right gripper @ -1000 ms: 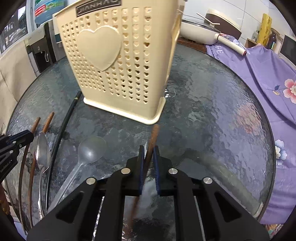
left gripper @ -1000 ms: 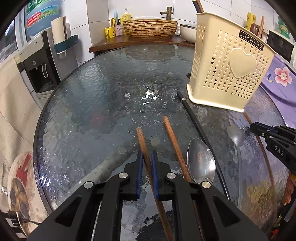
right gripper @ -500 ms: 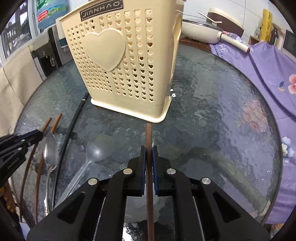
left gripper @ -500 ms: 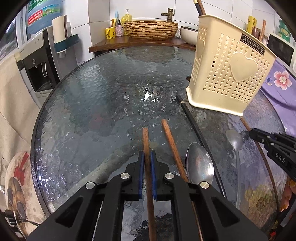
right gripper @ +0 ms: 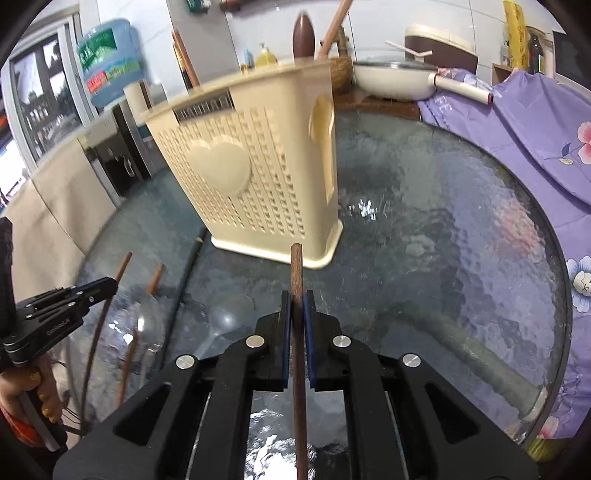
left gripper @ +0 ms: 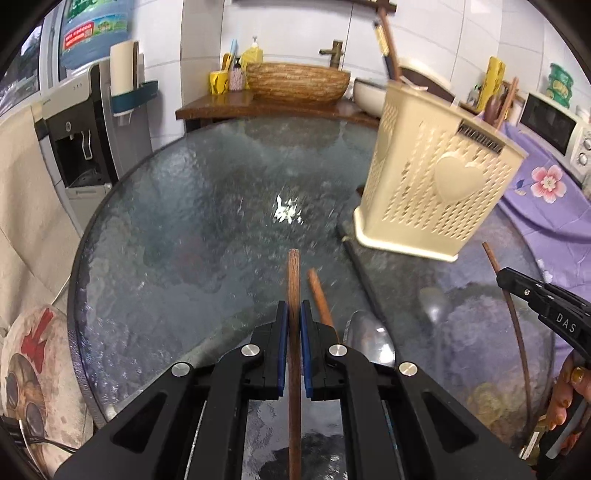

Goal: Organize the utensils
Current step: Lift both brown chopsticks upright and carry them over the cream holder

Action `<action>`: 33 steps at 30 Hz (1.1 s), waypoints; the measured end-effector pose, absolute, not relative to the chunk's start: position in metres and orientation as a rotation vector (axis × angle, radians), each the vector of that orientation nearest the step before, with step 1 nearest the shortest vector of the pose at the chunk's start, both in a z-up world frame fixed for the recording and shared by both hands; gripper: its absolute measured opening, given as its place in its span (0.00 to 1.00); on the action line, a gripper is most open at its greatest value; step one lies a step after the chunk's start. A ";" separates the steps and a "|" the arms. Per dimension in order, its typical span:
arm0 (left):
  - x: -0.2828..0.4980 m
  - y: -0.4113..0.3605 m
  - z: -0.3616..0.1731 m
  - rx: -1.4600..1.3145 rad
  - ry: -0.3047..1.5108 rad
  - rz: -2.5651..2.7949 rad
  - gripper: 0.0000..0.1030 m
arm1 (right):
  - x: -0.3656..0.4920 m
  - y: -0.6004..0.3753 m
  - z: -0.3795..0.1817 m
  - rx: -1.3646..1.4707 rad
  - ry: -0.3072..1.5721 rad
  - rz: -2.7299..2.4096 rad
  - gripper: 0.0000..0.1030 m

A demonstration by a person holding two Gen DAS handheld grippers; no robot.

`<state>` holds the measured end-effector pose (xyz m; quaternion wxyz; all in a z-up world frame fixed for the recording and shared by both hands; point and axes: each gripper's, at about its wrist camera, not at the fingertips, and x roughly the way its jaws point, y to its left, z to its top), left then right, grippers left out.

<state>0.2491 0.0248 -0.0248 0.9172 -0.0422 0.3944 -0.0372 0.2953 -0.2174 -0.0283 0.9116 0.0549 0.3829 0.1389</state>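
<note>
On the round glass table [left gripper: 155, 236] stands the cream perforated utensil basket [left gripper: 436, 192], the biggest task item, upright toward the far right side. Flat on the glass near it lie a black chopstick [left gripper: 364, 280], a metal spoon [left gripper: 369, 341], a clear plastic spoon [right gripper: 225, 315] and one brown chopstick [left gripper: 319, 295].

Left gripper [left gripper: 294, 325]: jaws clenched on a brown chopstick, left-held [left gripper: 293, 280], tip pointing forward, clear of the glass. Right gripper [right gripper: 296, 314]: jaws clenched on another brown chopstick, right-held [right gripper: 296, 273], tip aimed at the basket base.

Step in hand, as judged: lift both sticks and carry to the basket. Doing it well: raise the tips above the rim before moving in, tilt each stick near vertical, feed one at a time through the open top, don't knock the light basket, and let go only once the tip is inside.

Writing: basket nameplate [left gripper: 480, 138] too blurred to read. "DAS" on the right gripper seen from the left wrist view. Water jug label [left gripper: 94, 33] has red and green print, not legible.
</note>
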 end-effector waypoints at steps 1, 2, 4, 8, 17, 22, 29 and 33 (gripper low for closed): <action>0.247 0.024 -0.021 -0.090 0.801 -0.081 0.06 | 0.293 -0.219 -0.023 0.115 0.774 0.290 0.07; 0.244 0.023 -0.017 -0.092 0.790 -0.086 0.06 | 0.291 -0.219 -0.019 0.116 0.764 0.293 0.07; 0.239 0.021 -0.008 -0.096 0.766 -0.098 0.06 | 0.286 -0.222 -0.010 0.125 0.737 0.304 0.07; 0.230 0.019 0.011 -0.103 0.717 -0.132 0.06 | 0.275 -0.225 0.006 0.137 0.697 0.326 0.07; 0.209 0.008 0.055 -0.112 0.603 -0.202 0.06 | 0.242 -0.224 0.051 0.129 0.574 0.378 0.07; 0.195 0.000 0.075 -0.099 0.553 -0.248 0.06 | 0.222 -0.220 0.078 0.102 0.510 0.398 0.07; 0.185 -0.007 0.087 -0.087 0.521 -0.279 0.06 | 0.206 -0.216 0.093 0.081 0.477 0.410 0.07; 0.181 -0.009 0.093 -0.077 0.507 -0.290 0.06 | 0.204 -0.213 0.098 0.070 0.469 0.412 0.07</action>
